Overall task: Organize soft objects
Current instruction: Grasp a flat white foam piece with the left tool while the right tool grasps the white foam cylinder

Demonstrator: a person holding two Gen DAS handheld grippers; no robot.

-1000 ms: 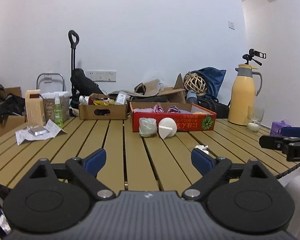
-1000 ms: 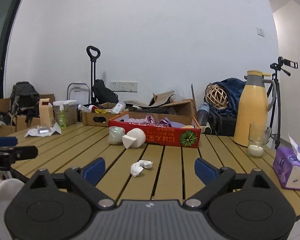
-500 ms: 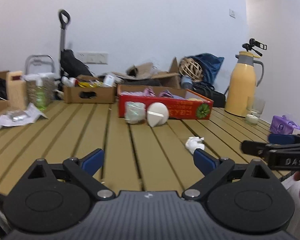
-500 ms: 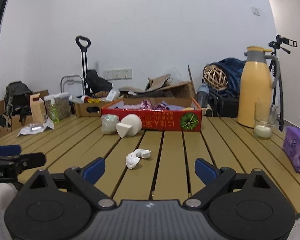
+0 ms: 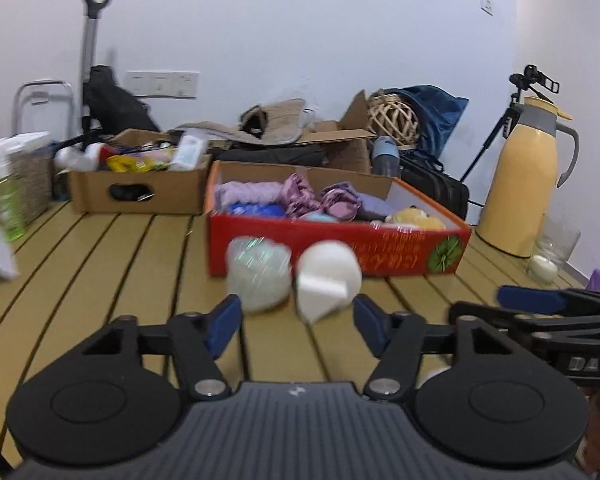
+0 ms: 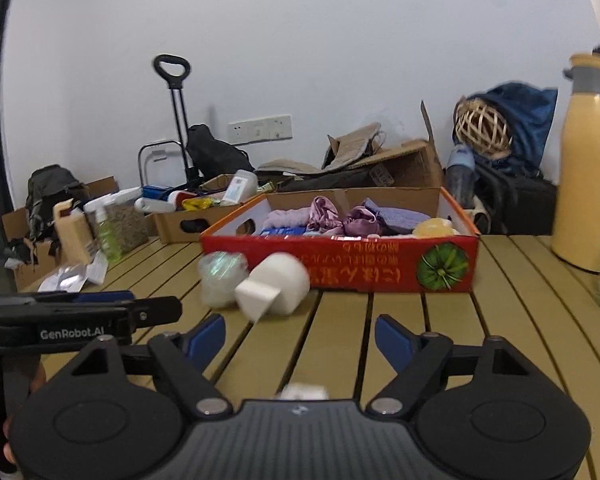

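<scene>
A red cardboard box [image 5: 336,240] [image 6: 340,270] stands mid-table, holding purple cloths and a yellow plush. In front of it lie a white foam piece [image 5: 328,280] [image 6: 274,288] and a pale shiny wrapped ball [image 5: 258,276] [image 6: 220,278]. My left gripper [image 5: 296,326] points at these two from just short of them. Its jaws are closing with nothing pressed between the pads. My right gripper [image 6: 300,340] is beside it, jaws also closing. A small crumpled white scrap [image 6: 304,392] lies low between its fingers, untouched. Each gripper shows in the other's view.
Slatted wooden table [image 6: 420,340]. A yellow thermos [image 5: 520,184] and a glass with a candle [image 5: 548,256] stand at the right. A brown box of bottles [image 5: 140,188] stands at the back left, with a green bottle [image 5: 8,208] farther left. Bags and cartons are piled behind.
Both grippers have moved forward toward the red box, which now looks much larger. Both sets of jaws have narrowed. The white scrap has slid down to the right gripper's base.
</scene>
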